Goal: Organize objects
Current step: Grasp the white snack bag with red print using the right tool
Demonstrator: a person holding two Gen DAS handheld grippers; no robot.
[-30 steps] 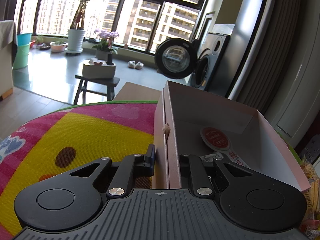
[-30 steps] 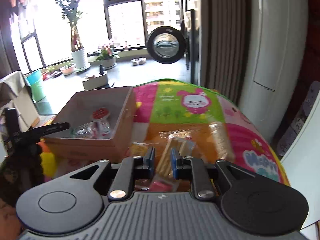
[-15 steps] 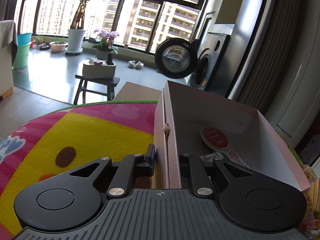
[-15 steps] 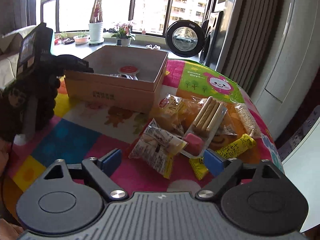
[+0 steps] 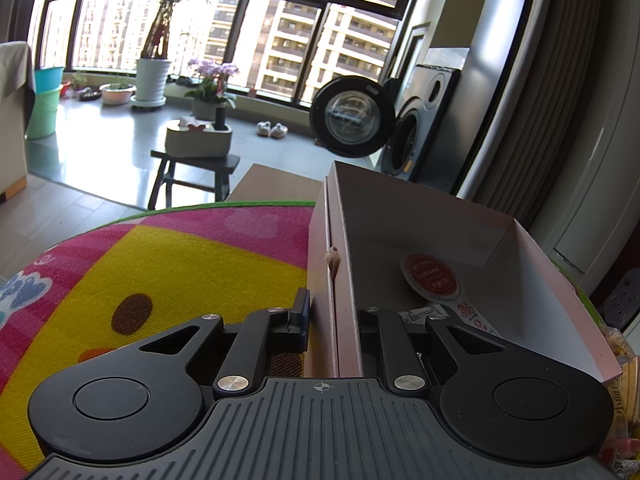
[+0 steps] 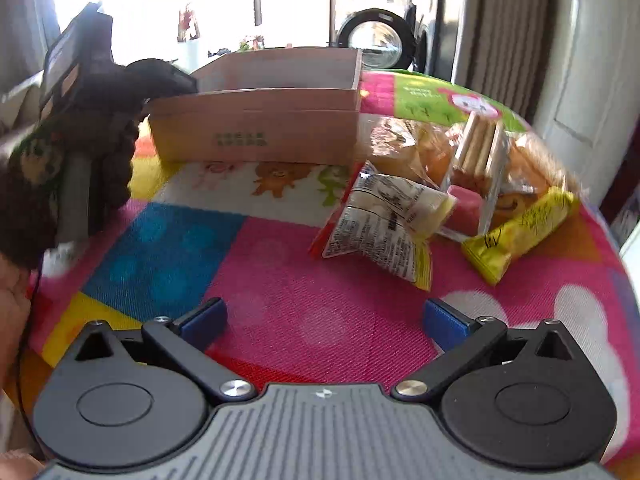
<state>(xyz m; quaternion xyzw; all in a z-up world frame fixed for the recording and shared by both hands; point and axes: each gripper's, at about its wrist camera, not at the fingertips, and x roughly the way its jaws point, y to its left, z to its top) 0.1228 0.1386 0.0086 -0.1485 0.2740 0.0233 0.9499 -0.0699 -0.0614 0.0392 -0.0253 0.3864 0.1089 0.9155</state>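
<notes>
left gripper [image 5: 334,320] clamping box [image 5: 342,280] wall, right gripper [image 6: 325,320] (fingers apart)

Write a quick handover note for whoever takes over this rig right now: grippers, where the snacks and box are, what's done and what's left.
Left gripper: shut on the near wall of the cardboard box, holding it steady.
Right gripper: open, empty, above the mat short of the snack pile.
In the box: a red-lidded pack and a few small items.
Still on the mat: a white snack bag, a yellow bar, a tray of biscuit sticks and other packets.
Left: likely pick the white bag first, then move the rest into the box.
</notes>
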